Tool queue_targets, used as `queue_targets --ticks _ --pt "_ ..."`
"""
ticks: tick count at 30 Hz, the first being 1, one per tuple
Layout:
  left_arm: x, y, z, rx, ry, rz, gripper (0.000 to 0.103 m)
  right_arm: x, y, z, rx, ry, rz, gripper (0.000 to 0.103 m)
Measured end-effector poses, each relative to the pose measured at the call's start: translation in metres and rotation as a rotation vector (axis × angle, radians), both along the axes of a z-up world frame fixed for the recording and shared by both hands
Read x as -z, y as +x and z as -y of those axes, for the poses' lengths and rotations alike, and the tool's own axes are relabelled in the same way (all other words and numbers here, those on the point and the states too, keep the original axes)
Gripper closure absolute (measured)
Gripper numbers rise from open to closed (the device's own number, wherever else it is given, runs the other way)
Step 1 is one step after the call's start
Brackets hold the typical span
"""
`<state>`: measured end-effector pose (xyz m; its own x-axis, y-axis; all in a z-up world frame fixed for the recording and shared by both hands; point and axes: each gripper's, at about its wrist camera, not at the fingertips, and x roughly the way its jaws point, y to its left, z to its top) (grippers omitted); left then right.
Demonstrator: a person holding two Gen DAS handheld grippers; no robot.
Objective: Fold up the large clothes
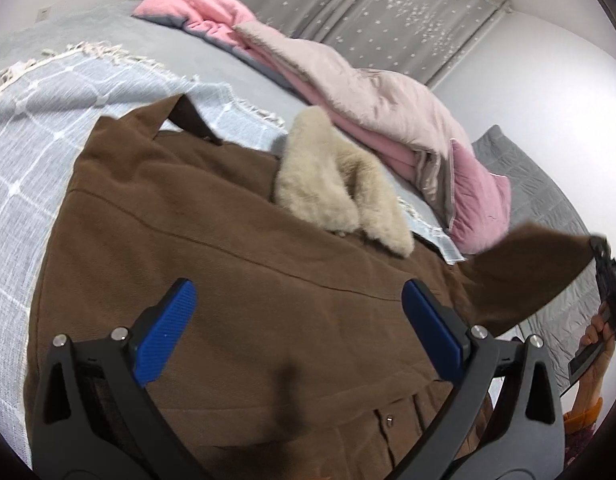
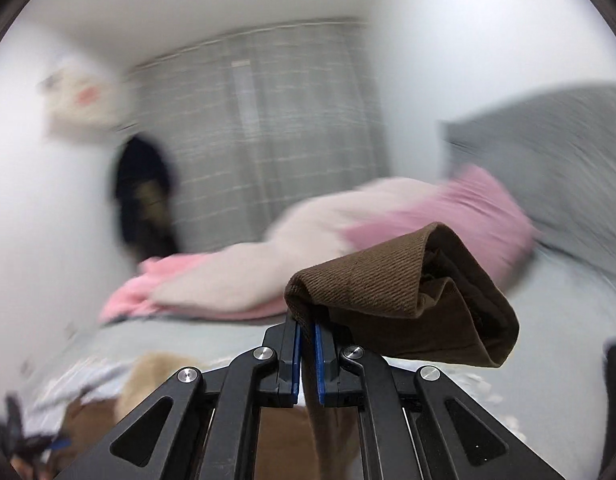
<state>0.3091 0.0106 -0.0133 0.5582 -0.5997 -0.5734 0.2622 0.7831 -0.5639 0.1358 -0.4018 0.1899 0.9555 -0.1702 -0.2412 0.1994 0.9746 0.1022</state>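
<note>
A large brown coat (image 1: 212, 280) with a beige fur collar (image 1: 332, 184) lies spread on the bed. My left gripper (image 1: 300, 300) is open just above the coat's back, blue pads wide apart, holding nothing. My right gripper (image 2: 307, 332) is shut on the coat's sleeve cuff (image 2: 412, 292), which curls over the fingertips. In the left wrist view the lifted sleeve (image 1: 540, 272) stretches to the right, held up off the bed by the right gripper (image 1: 606, 264) at the frame's edge. The right wrist view is motion-blurred.
A light blue checked blanket with fringe (image 1: 48, 120) covers the bed. A pile of pink bedding (image 1: 348, 80) lies at the far side, also in the right wrist view (image 2: 348, 240). A grey pillow (image 2: 548, 160) and grey curtains (image 1: 388, 8) stand behind.
</note>
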Motion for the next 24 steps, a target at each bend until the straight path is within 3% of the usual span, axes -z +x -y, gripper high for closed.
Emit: queue_targets --ticks 4,6,8,9,11,14,17,20,22,24 --pt "-0.004 -0.004 0.0 0.024 -0.039 0.034 0.001 0.012 0.028 -0.081 -0.254 -0.064 -0.099 0.096" --pt "-0.001 -0.003 -0.002 0.039 -0.084 0.038 0.001 0.034 0.05 -0.118 -0.392 -0.062 -0.237 0.091" --pt "0.004 0.0 -0.002 0.054 -0.126 0.02 0.001 0.058 0.069 -0.146 -0.53 -0.053 -0.37 0.077" --pt "0.007 0.002 -0.003 0.057 -0.142 0.008 0.001 0.071 0.075 -0.158 -0.58 -0.047 -0.431 0.064" --pt "0.01 0.004 -0.003 0.059 -0.158 -0.004 0.001 0.083 0.076 -0.169 -0.6 -0.041 -0.468 0.051" --pt "0.009 0.002 0.001 0.061 -0.136 0.0 0.002 0.091 0.075 -0.156 -0.568 -0.002 -0.454 0.046" --pt "0.007 -0.003 0.021 0.079 -0.032 0.018 0.005 0.1 0.064 -0.12 -0.435 0.076 -0.457 0.039" --pt "0.011 -0.009 0.043 0.106 0.058 0.023 0.015 0.114 0.049 -0.086 -0.279 0.157 -0.453 0.037" --pt "0.018 -0.013 0.061 0.152 0.101 0.009 0.026 0.128 0.034 -0.051 -0.17 0.249 -0.434 0.037" --pt "0.028 -0.012 0.074 0.182 0.138 -0.026 0.03 0.143 0.019 -0.019 -0.083 0.348 -0.415 0.037"
